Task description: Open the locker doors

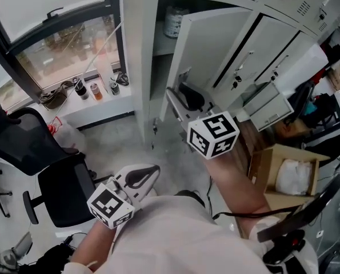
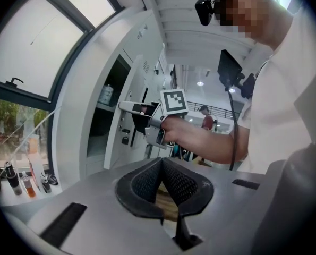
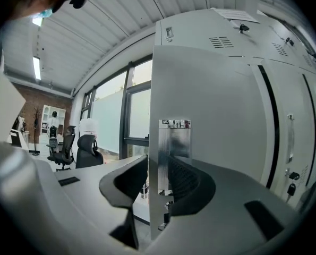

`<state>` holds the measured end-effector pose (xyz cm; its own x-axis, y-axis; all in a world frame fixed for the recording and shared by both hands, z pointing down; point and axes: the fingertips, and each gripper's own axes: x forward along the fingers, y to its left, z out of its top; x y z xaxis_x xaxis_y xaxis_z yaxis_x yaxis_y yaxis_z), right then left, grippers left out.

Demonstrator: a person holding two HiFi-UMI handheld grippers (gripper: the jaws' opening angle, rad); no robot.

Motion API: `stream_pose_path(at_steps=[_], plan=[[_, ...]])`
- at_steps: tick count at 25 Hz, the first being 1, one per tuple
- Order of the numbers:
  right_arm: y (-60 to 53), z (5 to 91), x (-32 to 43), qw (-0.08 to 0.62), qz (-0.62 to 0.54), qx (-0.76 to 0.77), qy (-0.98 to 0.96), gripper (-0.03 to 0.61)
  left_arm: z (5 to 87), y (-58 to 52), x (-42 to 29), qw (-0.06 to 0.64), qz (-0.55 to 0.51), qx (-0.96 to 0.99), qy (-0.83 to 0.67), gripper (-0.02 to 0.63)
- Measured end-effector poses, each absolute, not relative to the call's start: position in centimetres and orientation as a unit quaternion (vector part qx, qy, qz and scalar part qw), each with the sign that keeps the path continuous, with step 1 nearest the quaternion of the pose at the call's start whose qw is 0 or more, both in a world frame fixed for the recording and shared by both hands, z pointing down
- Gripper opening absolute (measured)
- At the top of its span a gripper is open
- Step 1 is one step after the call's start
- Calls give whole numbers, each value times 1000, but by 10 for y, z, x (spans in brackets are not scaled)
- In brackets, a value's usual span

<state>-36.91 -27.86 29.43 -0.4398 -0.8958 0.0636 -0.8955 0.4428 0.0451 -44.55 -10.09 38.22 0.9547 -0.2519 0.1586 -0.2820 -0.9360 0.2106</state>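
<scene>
**Operator:** So, where am I with this? The head view first, please.

**Spotter:** From above, your right gripper point(image 1: 187, 99) is on the free edge of the pale grey metal locker door point(image 1: 212, 50) at the left end of the row. This door stands partly swung out from the tall grey steel locker cabinet point(image 1: 136, 50). A pale round container point(image 1: 175, 20) shows on the shelf inside. The neighbouring grey doors point(image 1: 275, 41) to the right are all shut. Your left gripper point(image 1: 142, 176) hangs low, near your body and well apart from the cabinet.

**Operator:** And the left gripper view?

**Spotter:** There the black ribbed pads point(image 2: 146, 180) meet at their tips and nothing is between them. This gripper is idle. It only looks across at your other hand on the door.

**Operator:** And the right gripper view?

**Spotter:** The door edge passes straight between the jaws. They are clamped on it at the shiny brushed-metal handle plate point(image 3: 173, 153). I judge you are in the middle of opening the first door. I think the next move calls for following the arc of the door while you pull, so the pads do not slide off the thin edge. After that you can let go and take the next shut door.
</scene>
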Motion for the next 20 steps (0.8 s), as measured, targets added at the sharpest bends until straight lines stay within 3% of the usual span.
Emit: stream_pose_path(at_steps=[20], plan=[[-189, 295, -290, 23, 2, 474, -880, 98, 366, -66, -334, 102, 68, 992, -33, 9]])
